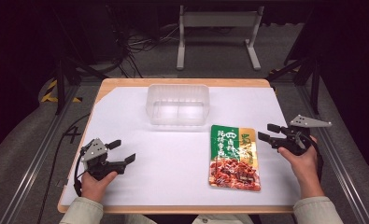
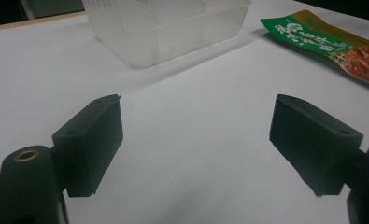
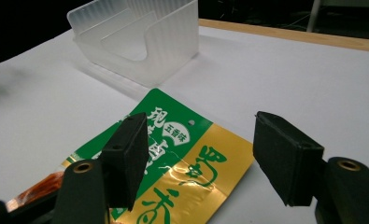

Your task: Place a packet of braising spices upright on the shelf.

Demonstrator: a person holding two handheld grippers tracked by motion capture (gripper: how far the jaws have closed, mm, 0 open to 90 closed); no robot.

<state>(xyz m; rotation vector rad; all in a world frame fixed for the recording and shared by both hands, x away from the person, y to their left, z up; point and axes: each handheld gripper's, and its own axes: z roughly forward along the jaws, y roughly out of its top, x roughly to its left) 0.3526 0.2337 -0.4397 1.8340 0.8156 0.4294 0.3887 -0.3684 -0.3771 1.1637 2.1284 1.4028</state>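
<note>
Pouch: we see the green-and-gold foil snack pouch (image 1: 234,157) flat on the white surface (image 1: 173,158), near the clear plastic container (image 1: 178,104).
Right gripper (image 1: 266,132): spread, at the pouch's top corner, nothing pinched.
Left gripper (image 1: 122,151): spread, idle.
Progress: we judge the grasp not yet made; pickup and placing remain.

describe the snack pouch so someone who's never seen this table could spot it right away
On the white sheet covering the wooden table, look right of centre, in front of the clear plastic container. The snack pouch lies flat there, just inside the right gripper. It is the one colourful thing: green and gold with a red food picture.
</note>
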